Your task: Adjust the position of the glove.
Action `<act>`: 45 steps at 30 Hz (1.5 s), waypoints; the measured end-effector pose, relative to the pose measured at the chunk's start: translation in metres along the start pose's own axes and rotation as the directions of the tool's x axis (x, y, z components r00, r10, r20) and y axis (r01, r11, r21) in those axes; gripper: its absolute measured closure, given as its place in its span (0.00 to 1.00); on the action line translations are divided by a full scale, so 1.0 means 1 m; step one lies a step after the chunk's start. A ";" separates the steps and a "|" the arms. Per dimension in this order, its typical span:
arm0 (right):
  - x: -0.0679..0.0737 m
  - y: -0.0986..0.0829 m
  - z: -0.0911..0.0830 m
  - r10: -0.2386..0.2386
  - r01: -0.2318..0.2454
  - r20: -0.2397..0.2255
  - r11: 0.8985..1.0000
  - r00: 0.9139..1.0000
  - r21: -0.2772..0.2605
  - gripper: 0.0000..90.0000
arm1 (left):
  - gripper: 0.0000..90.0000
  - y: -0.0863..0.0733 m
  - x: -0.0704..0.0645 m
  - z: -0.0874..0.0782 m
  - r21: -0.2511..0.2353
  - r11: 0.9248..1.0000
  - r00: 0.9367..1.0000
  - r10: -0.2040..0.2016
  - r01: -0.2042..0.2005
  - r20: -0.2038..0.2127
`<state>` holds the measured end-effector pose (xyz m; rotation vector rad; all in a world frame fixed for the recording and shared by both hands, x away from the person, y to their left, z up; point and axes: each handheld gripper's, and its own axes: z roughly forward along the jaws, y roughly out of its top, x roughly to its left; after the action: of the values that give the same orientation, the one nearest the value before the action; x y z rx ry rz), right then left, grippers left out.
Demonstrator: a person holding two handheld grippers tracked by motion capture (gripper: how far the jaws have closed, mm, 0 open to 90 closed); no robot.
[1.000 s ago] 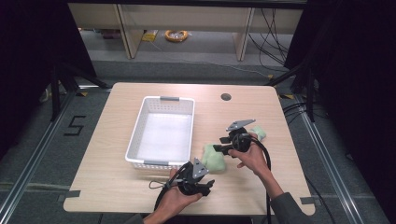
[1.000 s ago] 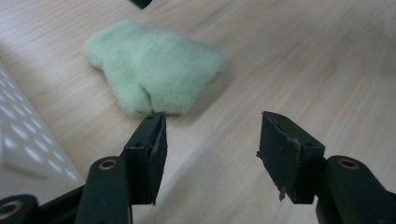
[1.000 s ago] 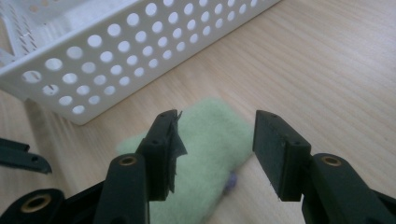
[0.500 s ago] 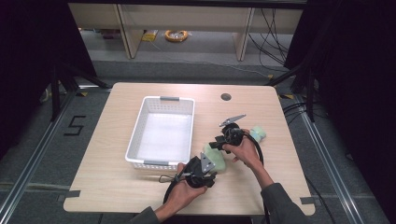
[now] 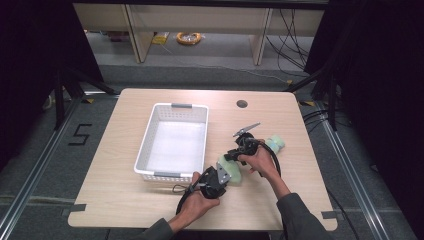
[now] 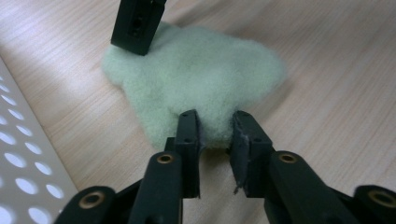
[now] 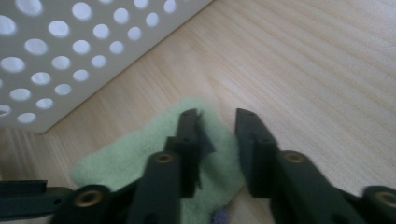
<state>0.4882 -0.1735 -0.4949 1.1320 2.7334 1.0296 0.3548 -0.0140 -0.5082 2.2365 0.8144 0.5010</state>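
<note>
"5" taped on floor [image 5: 81, 135].

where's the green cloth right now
The green cloth lies on the table right of the white basket in the high view, between both grippers.

A lab-like recording space: a light wooden table [image 5: 150, 200] stands on grey carpet inside a dark metal frame [image 5: 65, 87] hung with black curtains [image 5: 30, 60], with loose black cables [image 5: 290, 30] and a taped floor number "5" [image 5: 80, 135].
</note>
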 end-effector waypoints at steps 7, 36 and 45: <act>0.005 -0.005 -0.009 0.008 -0.008 -0.024 1.000 1.000 -0.014 0.94 | 0.88 -0.002 0.003 -0.008 -0.013 1.000 1.000 0.019 -0.019 0.006; 0.075 -0.114 -0.086 0.124 -0.139 -0.078 0.966 0.989 -0.218 0.96 | 0.89 -0.027 0.003 -0.053 -0.089 0.992 0.972 0.102 -0.085 0.213; 0.083 -0.140 -0.083 0.131 -0.144 -0.077 0.967 0.988 -0.210 0.95 | 0.89 -0.032 -0.001 -0.044 -0.068 0.993 0.966 0.111 -0.098 0.235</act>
<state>0.3190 -0.2412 -0.4912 1.2870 2.5376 1.3619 0.3167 0.0244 -0.5013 2.2424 0.5545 0.2911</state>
